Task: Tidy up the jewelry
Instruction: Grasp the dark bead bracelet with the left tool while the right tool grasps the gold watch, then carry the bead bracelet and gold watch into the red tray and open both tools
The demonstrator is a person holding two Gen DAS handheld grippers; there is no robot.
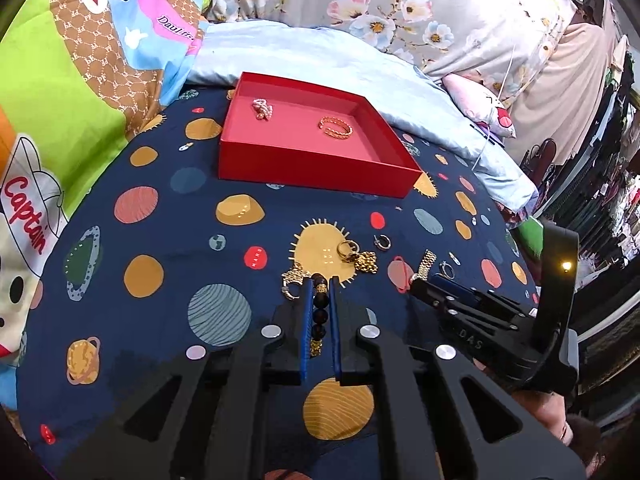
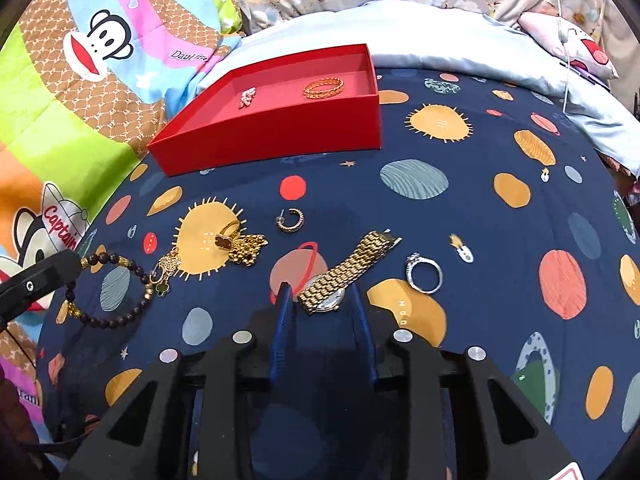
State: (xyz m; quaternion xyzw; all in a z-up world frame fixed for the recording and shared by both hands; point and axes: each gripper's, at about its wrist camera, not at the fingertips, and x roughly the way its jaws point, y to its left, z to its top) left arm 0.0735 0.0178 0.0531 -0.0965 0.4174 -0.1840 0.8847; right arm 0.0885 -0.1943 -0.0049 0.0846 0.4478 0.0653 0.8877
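Note:
A red tray [image 1: 308,164] [image 2: 280,136] lies on the planet-print sheet and holds a pink pearl piece [image 1: 262,109] [image 2: 247,97] and a gold bangle [image 1: 336,127] [image 2: 323,87]. My left gripper [image 1: 321,286] is shut on a dark bead bracelet [image 1: 321,308] [image 2: 116,316]. My right gripper [image 2: 320,292] [image 1: 416,280] is open, its fingers on either side of a gold watch [image 2: 344,276] [image 1: 426,262] that lies on the sheet.
Loose on the sheet: a gold ring and chain [image 2: 240,246] [image 1: 360,258], a hoop earring [image 2: 291,220] [image 1: 383,241], a silver ring [image 2: 424,274] [image 1: 447,269], a clover pendant [image 2: 166,272]. Quilts and pillows [image 1: 360,20] rise behind the tray.

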